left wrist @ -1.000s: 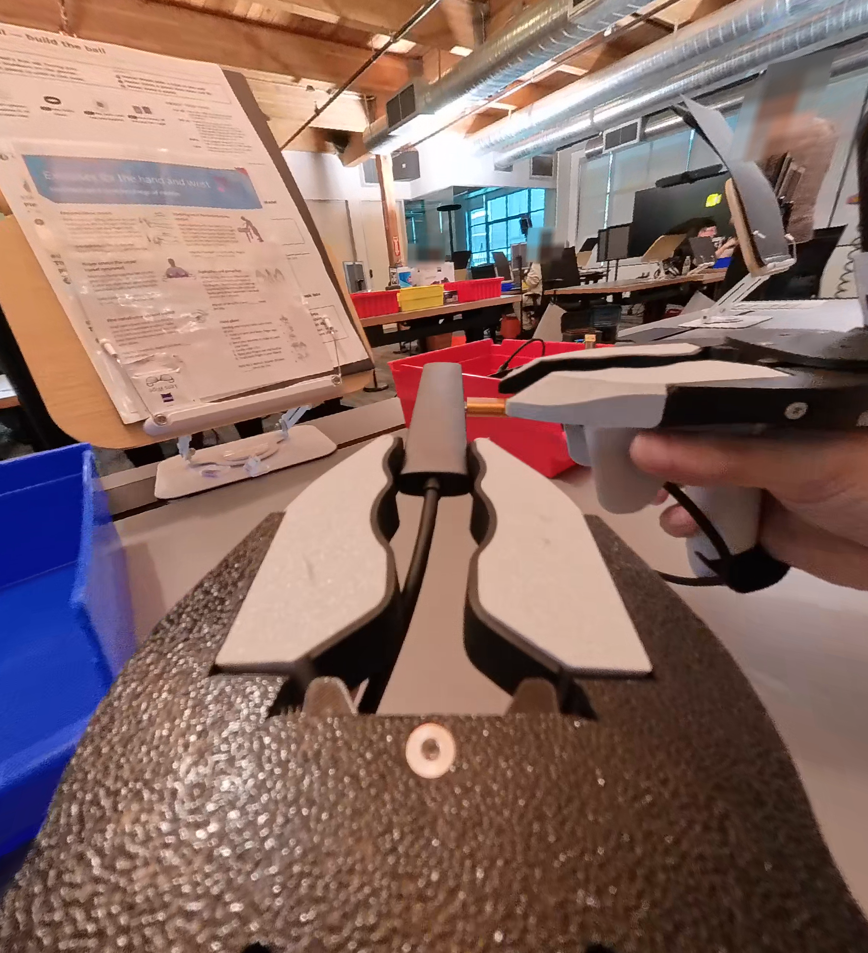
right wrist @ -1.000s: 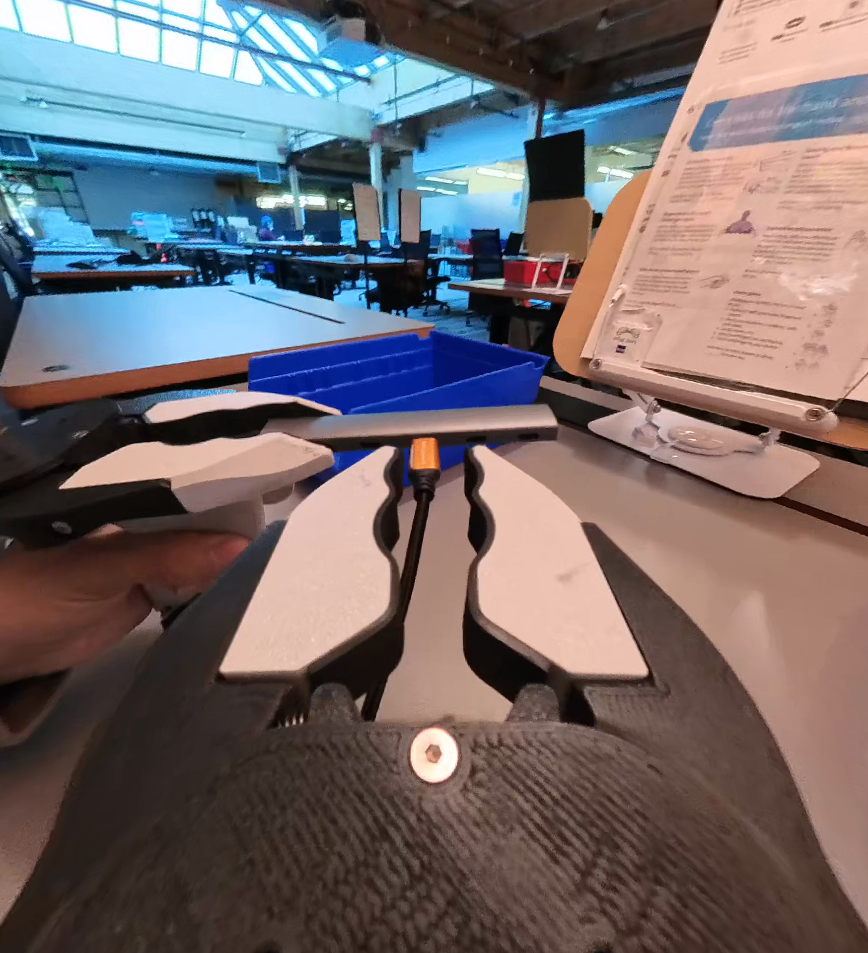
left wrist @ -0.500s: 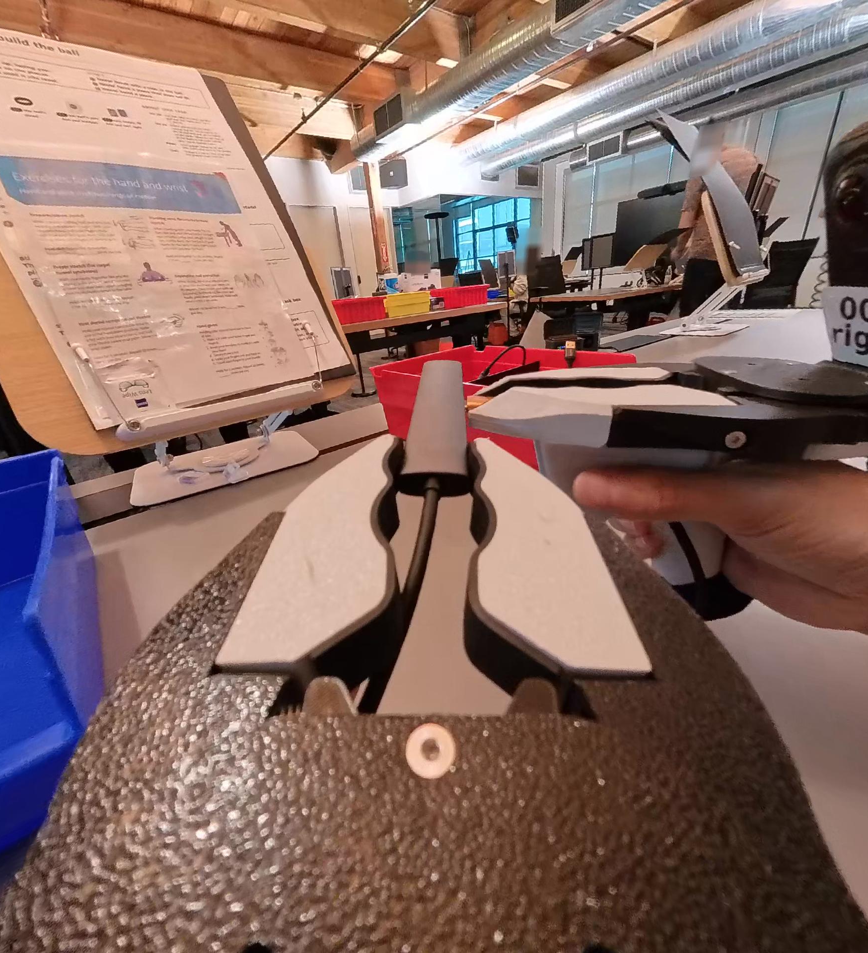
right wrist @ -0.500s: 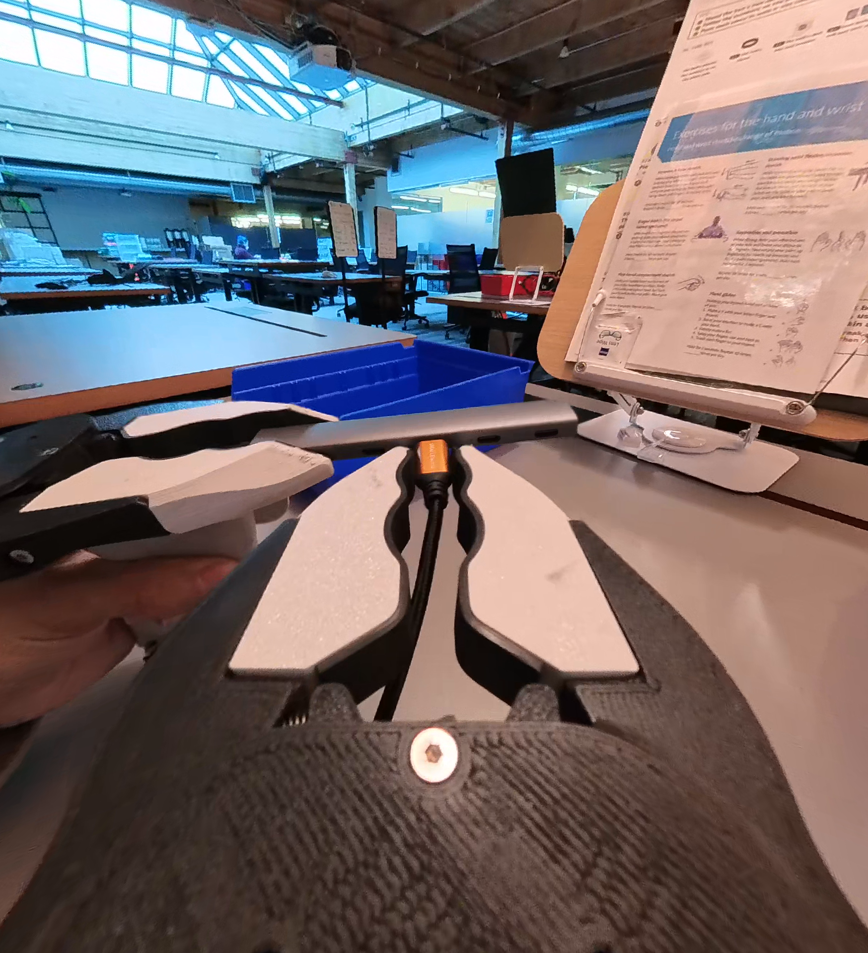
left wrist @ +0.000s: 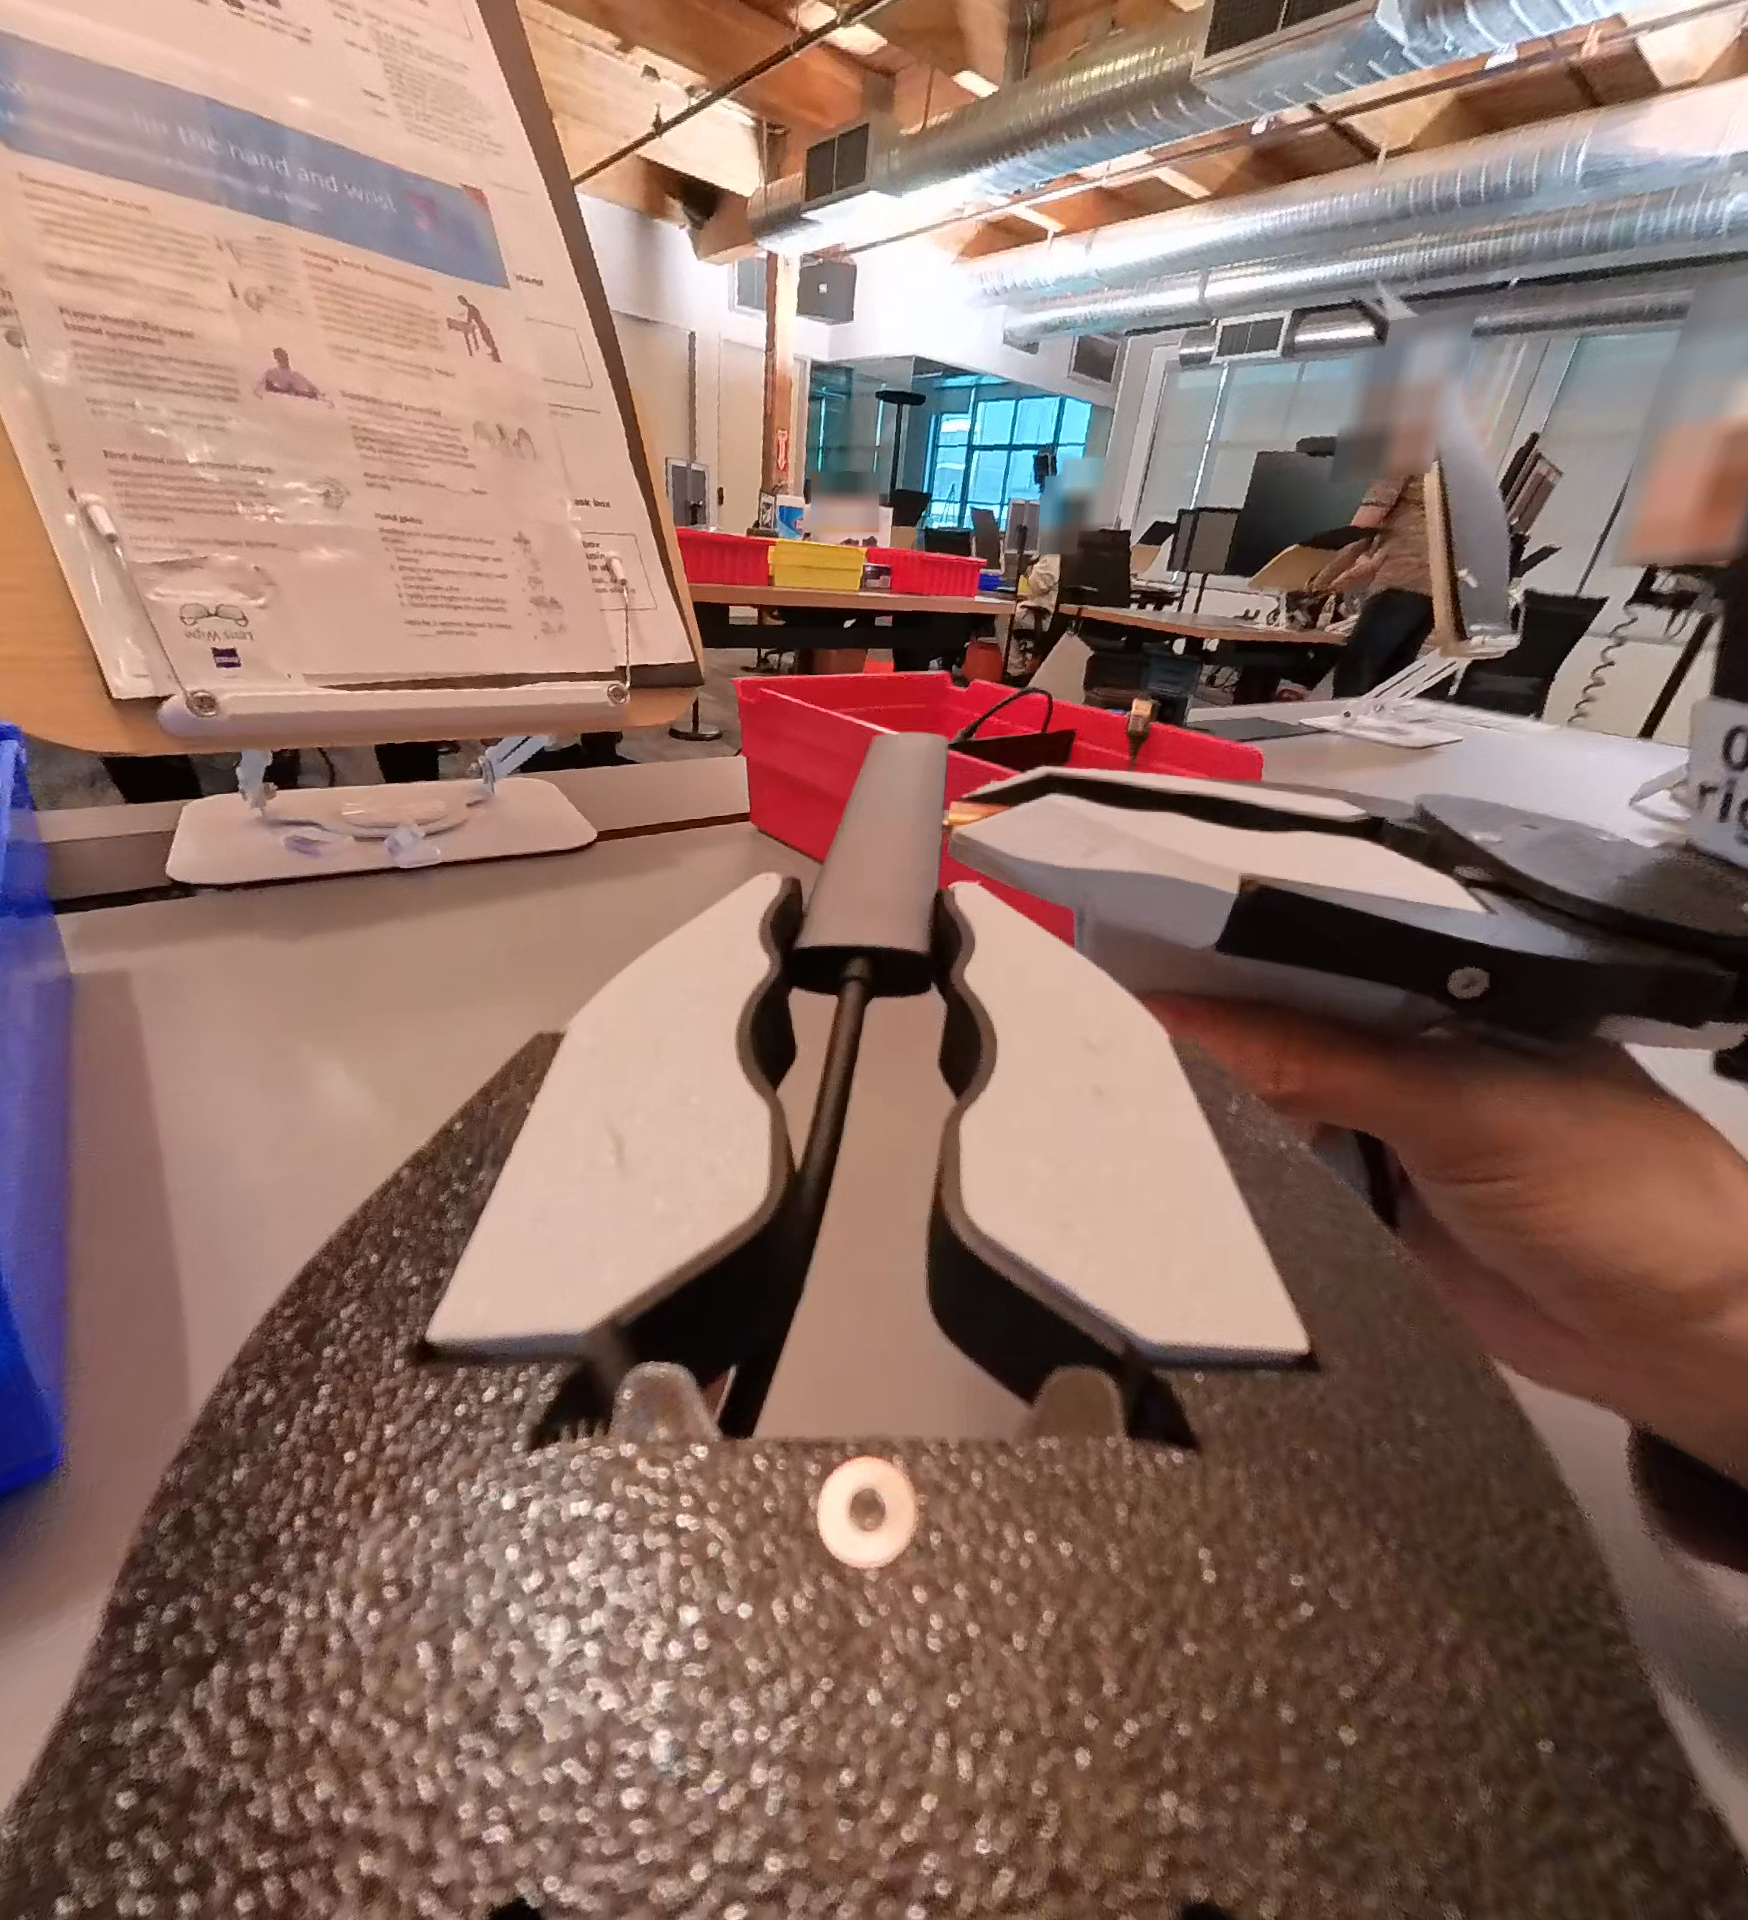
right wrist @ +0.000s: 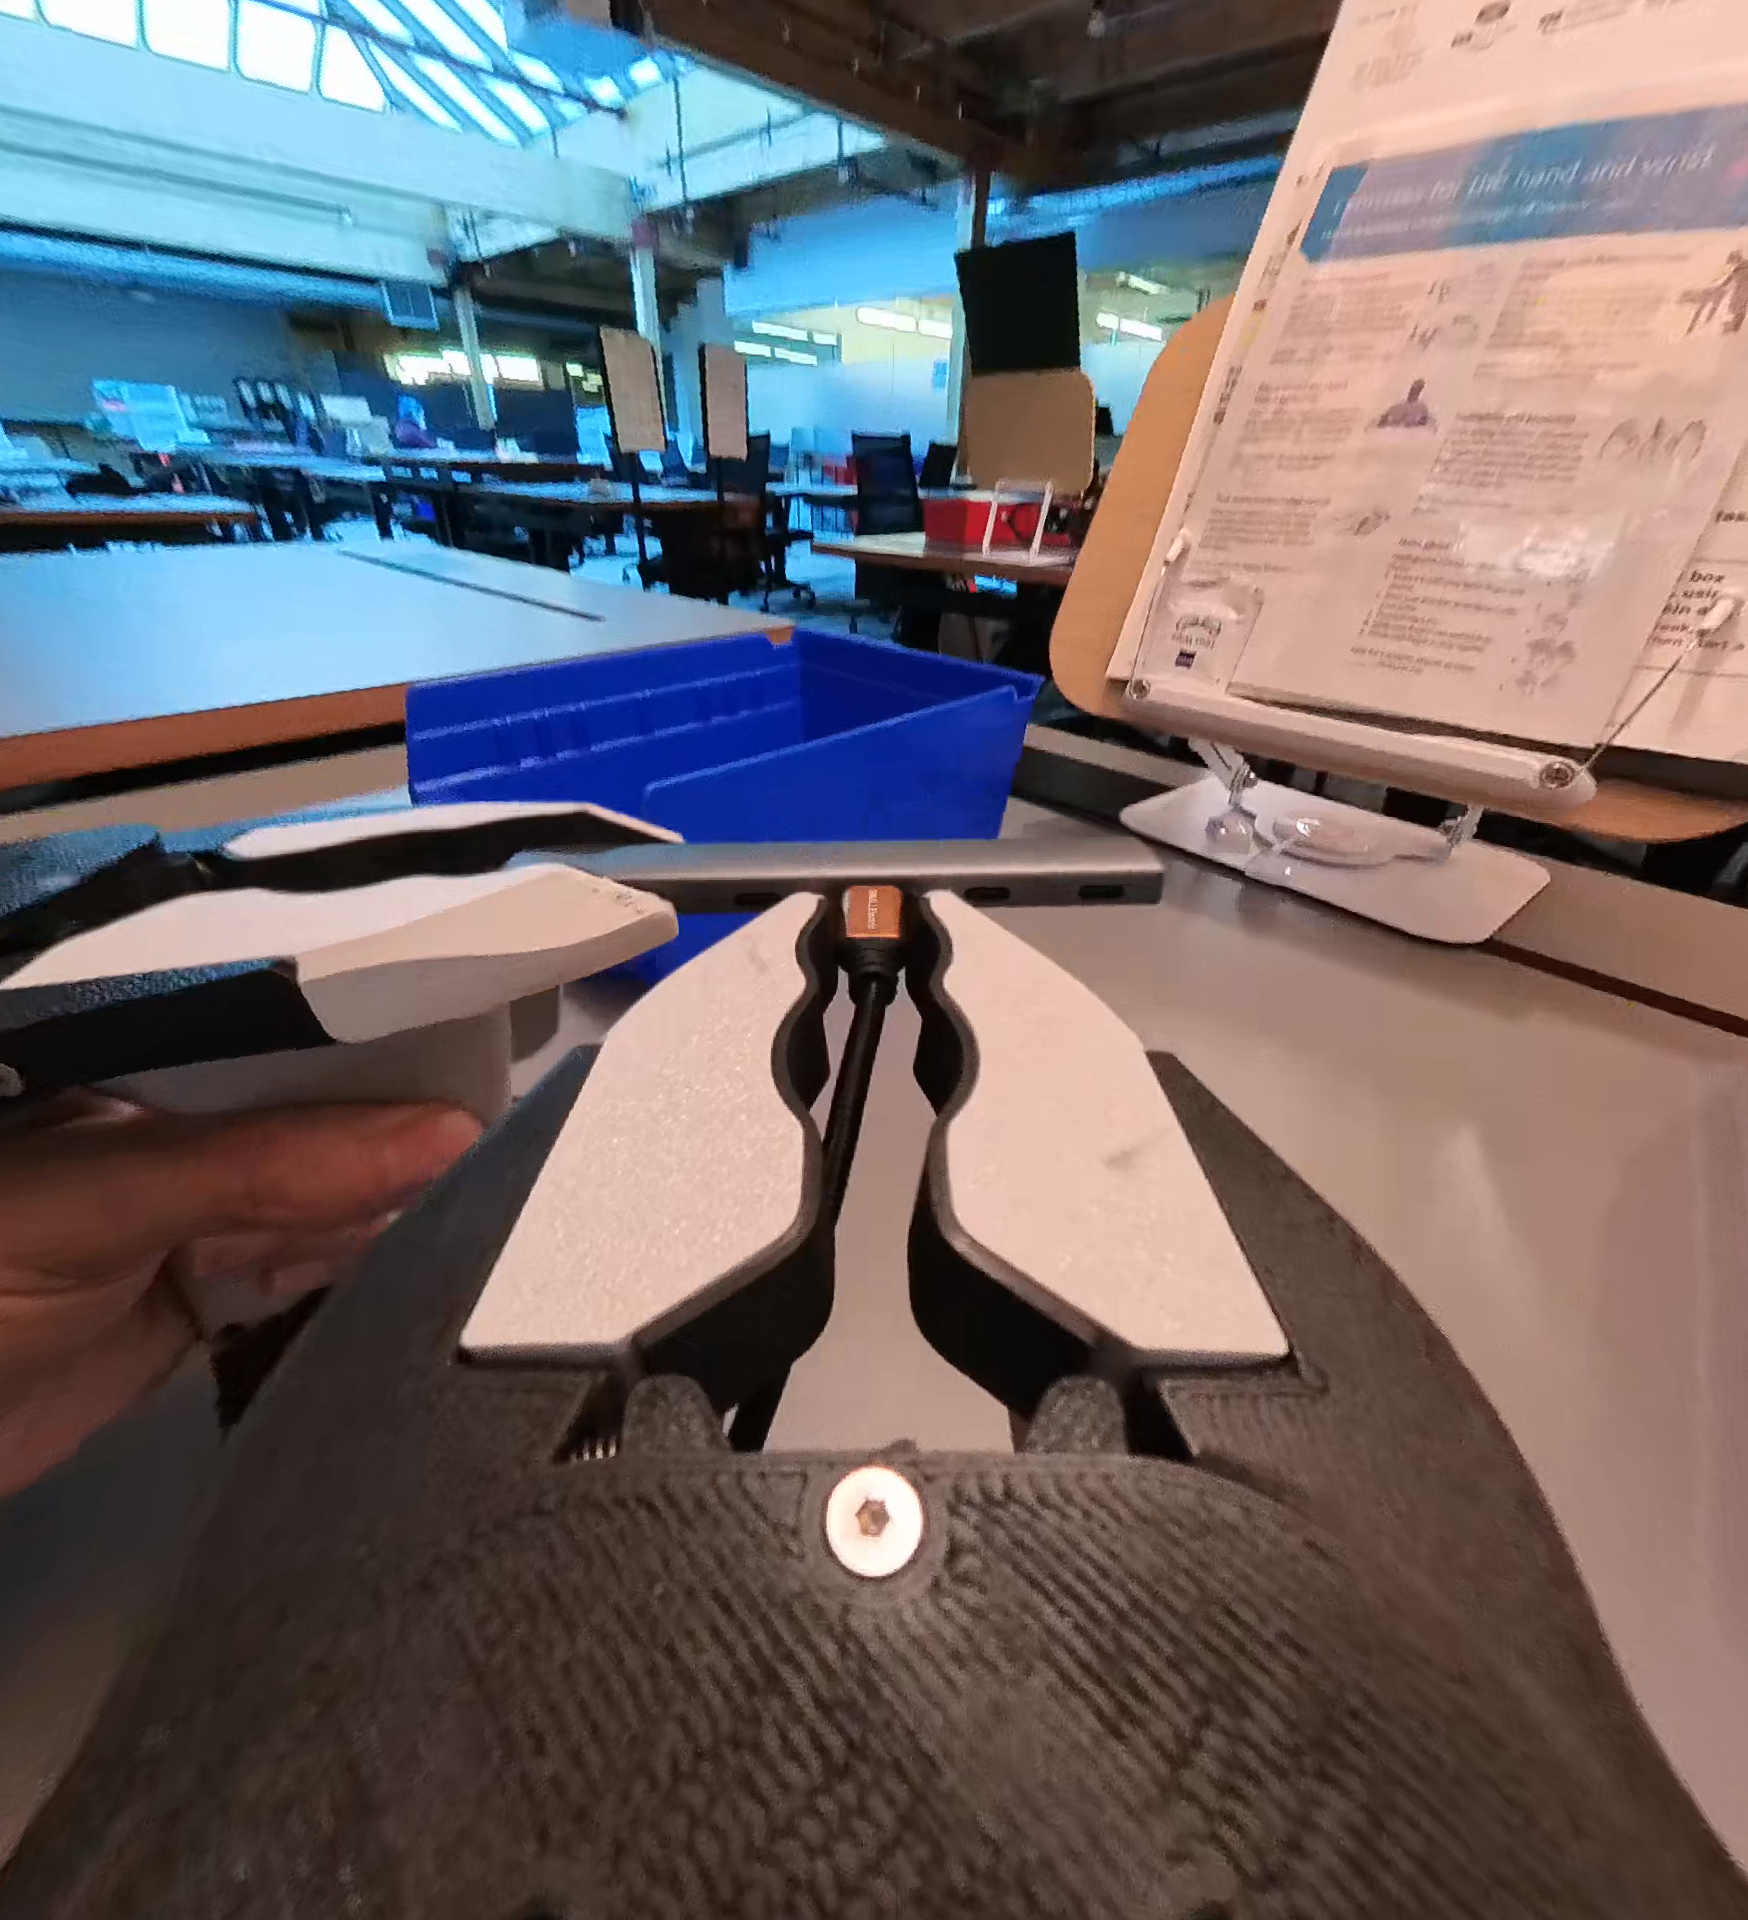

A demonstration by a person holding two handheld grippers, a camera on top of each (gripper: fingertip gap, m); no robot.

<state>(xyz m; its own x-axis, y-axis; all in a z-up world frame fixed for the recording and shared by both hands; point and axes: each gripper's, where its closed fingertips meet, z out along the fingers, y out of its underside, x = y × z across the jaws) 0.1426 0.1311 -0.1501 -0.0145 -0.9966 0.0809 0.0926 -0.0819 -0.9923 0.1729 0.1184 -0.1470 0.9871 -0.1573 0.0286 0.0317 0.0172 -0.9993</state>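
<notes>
Grippers (left wrist: 865,914) (right wrist: 865,925) clamping hub (right wrist: 849,871), plug (right wrist: 862,914)

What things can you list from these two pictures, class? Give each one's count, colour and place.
slim grey metal hub: one, grey, held crosswise above the table.
orange-ended black cable plug: one, at the hub's side port.
blue plastic bin: one, far left.
red plastic bin: one, far right.
wooden document stand with printed sheets: one, behind.
grey table: one, beneath.
left tool: shut on the hub's end.
right tool: shut on the plug.
</notes>
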